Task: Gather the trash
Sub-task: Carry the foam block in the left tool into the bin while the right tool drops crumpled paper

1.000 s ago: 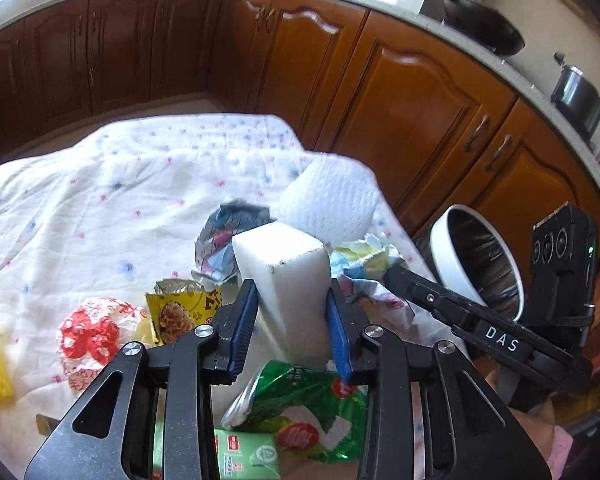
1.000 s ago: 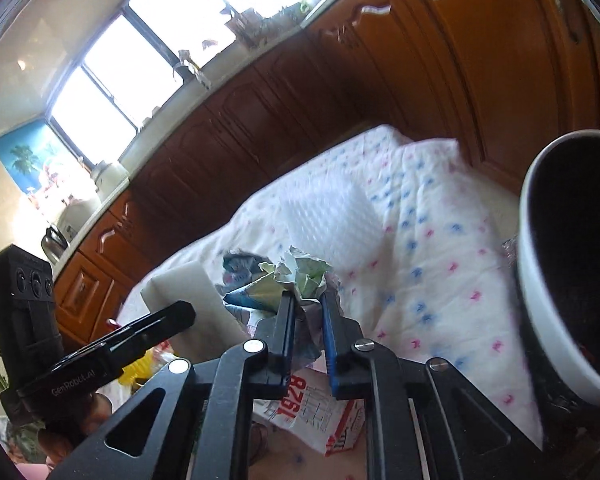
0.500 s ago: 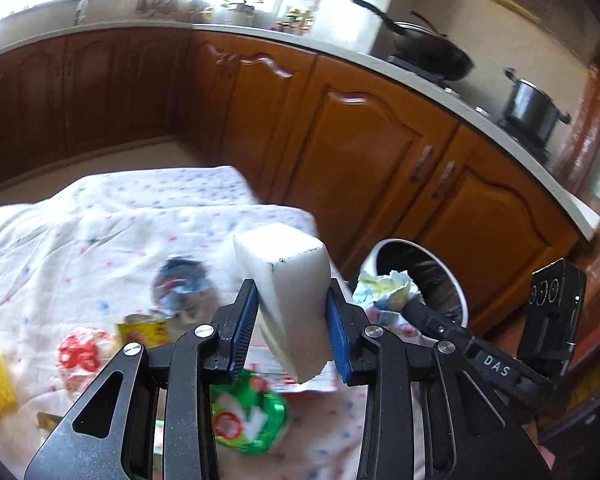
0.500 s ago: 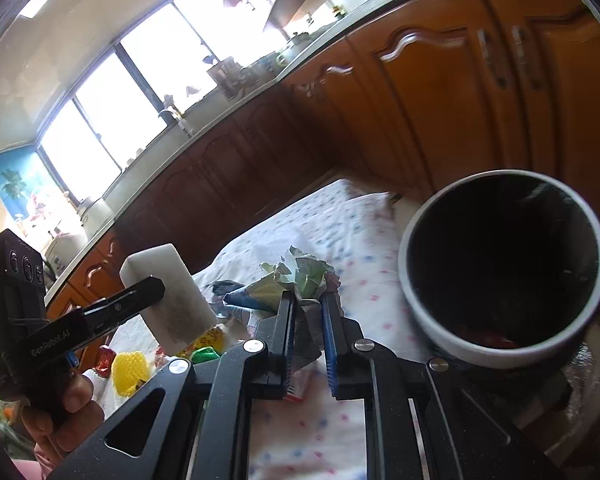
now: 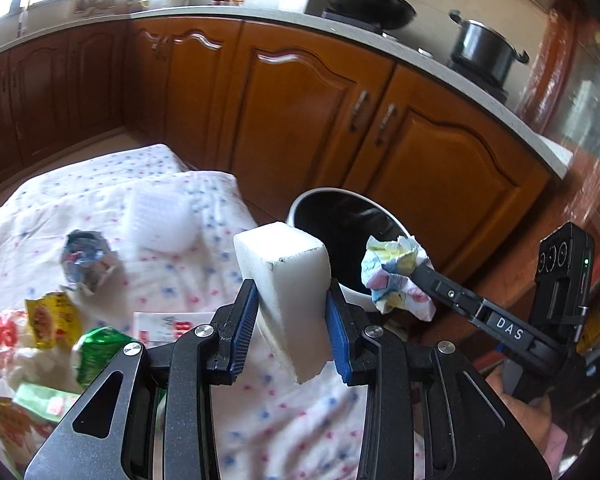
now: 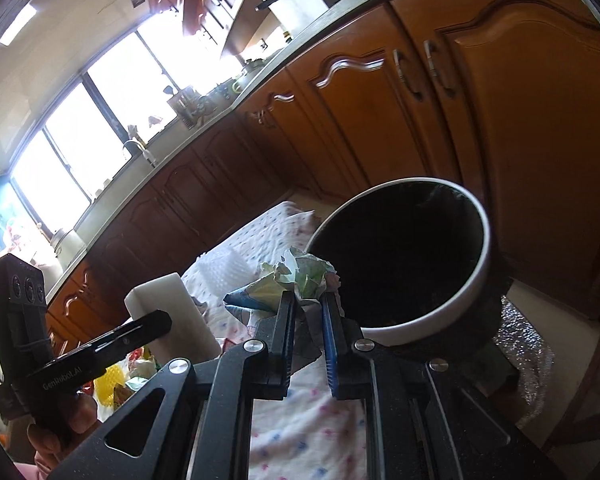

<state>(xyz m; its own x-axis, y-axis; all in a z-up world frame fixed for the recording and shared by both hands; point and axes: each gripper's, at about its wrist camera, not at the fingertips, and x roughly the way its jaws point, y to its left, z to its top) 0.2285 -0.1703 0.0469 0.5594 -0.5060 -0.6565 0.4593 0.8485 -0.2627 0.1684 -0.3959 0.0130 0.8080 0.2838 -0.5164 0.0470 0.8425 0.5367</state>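
Left gripper [image 5: 292, 320] clamps foam block [image 5: 288, 280]; right gripper [image 6: 306, 316] pinches crumpled wrapper [image 6: 296, 280], seemingly paper.

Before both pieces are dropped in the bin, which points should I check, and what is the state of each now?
1. Left gripper holds the white foam block firmly: ok.
2. Right gripper holds the crumpled paper: ok.
3. Bin open, no lid: ok.
4. Paper over the bin mouth: cannot tell, it appears at the rim.
5. Foam block over the bin mouth: not ok, it appears short of the rim.
6. Room left inside the bin: cannot tell, interior dark.
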